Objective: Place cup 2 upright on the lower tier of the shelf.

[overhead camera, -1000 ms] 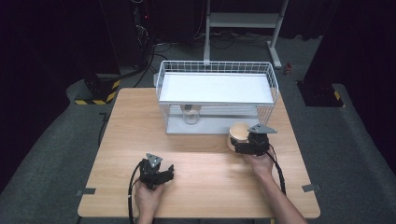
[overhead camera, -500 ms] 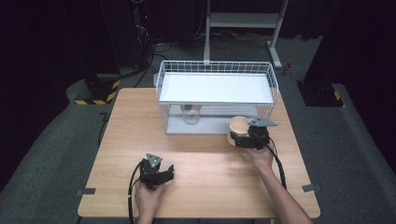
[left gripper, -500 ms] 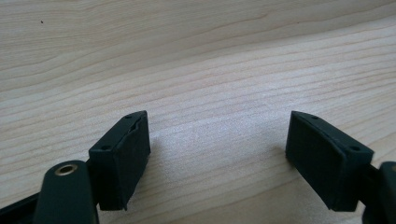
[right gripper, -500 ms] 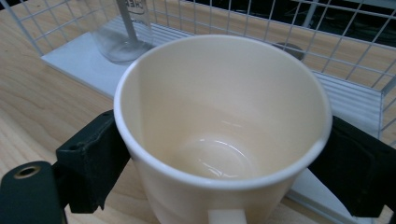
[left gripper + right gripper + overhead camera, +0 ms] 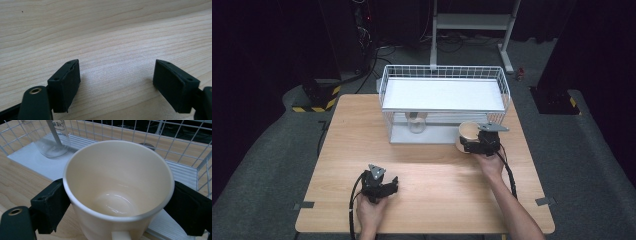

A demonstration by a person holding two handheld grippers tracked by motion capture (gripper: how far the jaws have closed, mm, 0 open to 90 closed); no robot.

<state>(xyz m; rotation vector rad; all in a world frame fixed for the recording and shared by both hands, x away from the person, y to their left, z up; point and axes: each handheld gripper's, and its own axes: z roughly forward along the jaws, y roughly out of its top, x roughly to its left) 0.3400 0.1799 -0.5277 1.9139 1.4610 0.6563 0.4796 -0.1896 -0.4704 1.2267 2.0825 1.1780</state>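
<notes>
Two grippers are at work on the bench [image 5: 427,165]. The right gripper [image 5: 473,143] grips a cream mug [image 5: 468,131] by its wall, one jaw pressed to each side; the left gripper [image 5: 388,186] rests at about seven o'clock on the bench with its jaws parted and nothing between them.

The mug sits toward three o'clock on the bench, just in front of the wire rack [image 5: 443,106] and near its lower shelf, where a clear glass jar [image 5: 416,121] stands. The step in hand looks like moving the mug toward that lower shelf (a judgement from how things lie). To do it well, keep the mug upright, hold the squeeze steady on its smooth wall, pass the rim under the white upper tray without clipping the wires, and set it down well apart from the jar.

From above, the whole layout reads clearly, yet the grip itself is hard to make out. The right gripper view shows the mug [image 5: 117,192] is empty, a small handle stub facing the camera, and the jar [image 5: 53,137] at eleven o'clock behind the mesh. The left gripper view shows bare wood grain between the parted jaws.
</notes>
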